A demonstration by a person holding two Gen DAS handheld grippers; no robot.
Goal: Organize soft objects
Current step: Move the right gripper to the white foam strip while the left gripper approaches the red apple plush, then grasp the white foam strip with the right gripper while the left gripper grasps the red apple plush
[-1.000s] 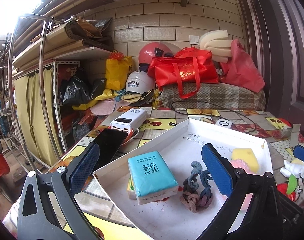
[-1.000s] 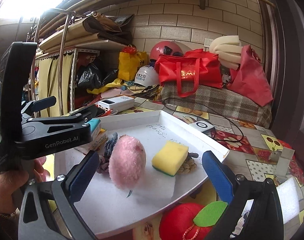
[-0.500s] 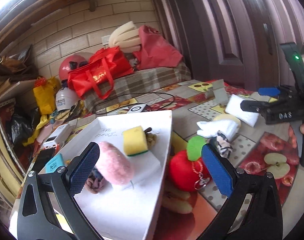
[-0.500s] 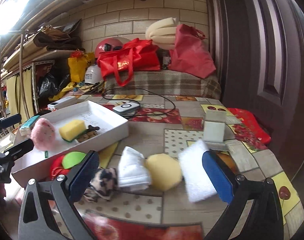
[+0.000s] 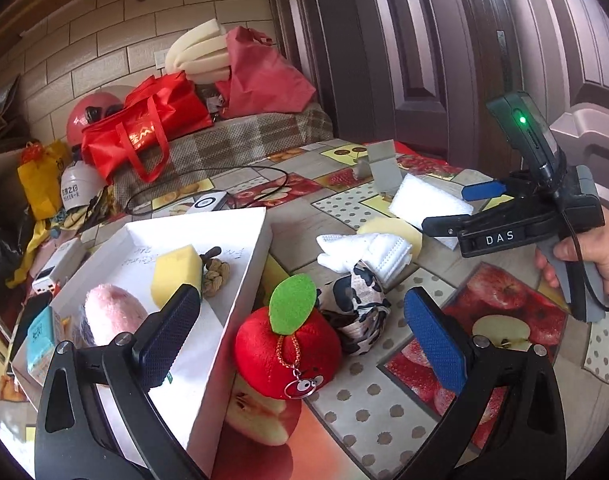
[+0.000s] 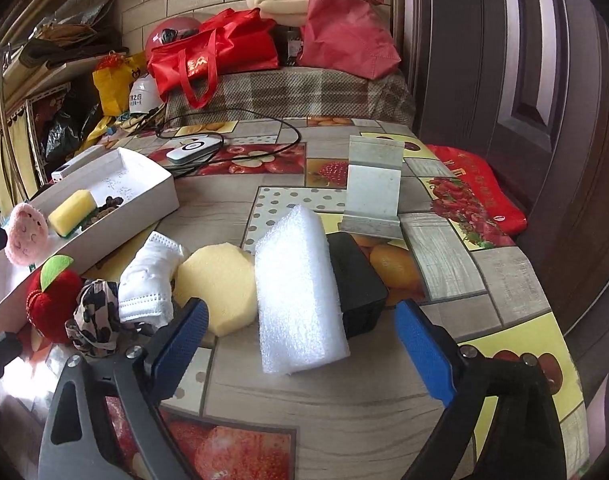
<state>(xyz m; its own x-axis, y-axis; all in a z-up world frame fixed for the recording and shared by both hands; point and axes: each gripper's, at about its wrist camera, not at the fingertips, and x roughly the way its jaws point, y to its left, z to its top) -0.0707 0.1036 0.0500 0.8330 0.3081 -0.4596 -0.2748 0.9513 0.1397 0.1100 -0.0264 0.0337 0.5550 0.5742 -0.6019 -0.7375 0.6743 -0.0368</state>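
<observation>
A white tray (image 5: 246, 264) holds a pink plush (image 5: 112, 314), a yellow sponge (image 5: 176, 270) and a teal tissue pack (image 5: 40, 340). On the table beside it lie a red plush apple (image 5: 288, 344), a leopard-print cloth (image 5: 358, 312), a white mask (image 5: 368, 250), a yellow round sponge (image 6: 216, 284) and a white foam block (image 6: 298, 292). My left gripper (image 5: 300, 344) is open with the apple between its fingers, not touching. My right gripper (image 6: 300, 344) is open just before the foam block; it also shows in the left wrist view (image 5: 464, 208).
A black box (image 6: 356, 284) lies behind the foam block. A grey stand (image 6: 374, 192), a white device with a black cable (image 6: 192, 148) and a red cushion (image 6: 476, 188) lie farther back. Red bags (image 6: 212, 56) and helmets are piled on a plaid bench.
Both grippers swung right, from over the tray to the loose items on the table. The left now frames the apple, the right faces the foam block.
</observation>
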